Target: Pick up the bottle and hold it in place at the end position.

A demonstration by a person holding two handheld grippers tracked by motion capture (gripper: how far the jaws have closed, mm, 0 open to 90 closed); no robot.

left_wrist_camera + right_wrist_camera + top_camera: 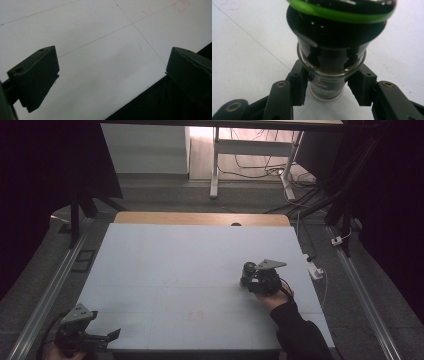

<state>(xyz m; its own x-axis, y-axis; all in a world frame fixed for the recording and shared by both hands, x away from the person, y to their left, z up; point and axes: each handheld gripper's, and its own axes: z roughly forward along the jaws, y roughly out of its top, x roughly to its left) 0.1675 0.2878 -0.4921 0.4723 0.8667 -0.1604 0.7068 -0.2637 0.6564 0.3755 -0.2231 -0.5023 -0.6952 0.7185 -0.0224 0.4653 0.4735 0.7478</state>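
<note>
Covering the wooden table (pixel 200 218), white board (pixel 190 270), grey floor (pixel 165 195) beyond.

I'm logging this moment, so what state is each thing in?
Glass spice jar with black grinder top and green ring: upright on the white table, clamped.
Right hand-held gripper: shut on the jar's glass body.
Left hand-held gripper: open, nothing between its jaws, at the table's near edge.

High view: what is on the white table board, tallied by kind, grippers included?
Spice grinder jars, glass with a black, green-ringed cap: 1, clamped between the right gripper's jaws.
Handheld two-jaw grippers: 2, the right gripper on the jar and the left gripper open at the board's near left corner.
Total: 3
</note>
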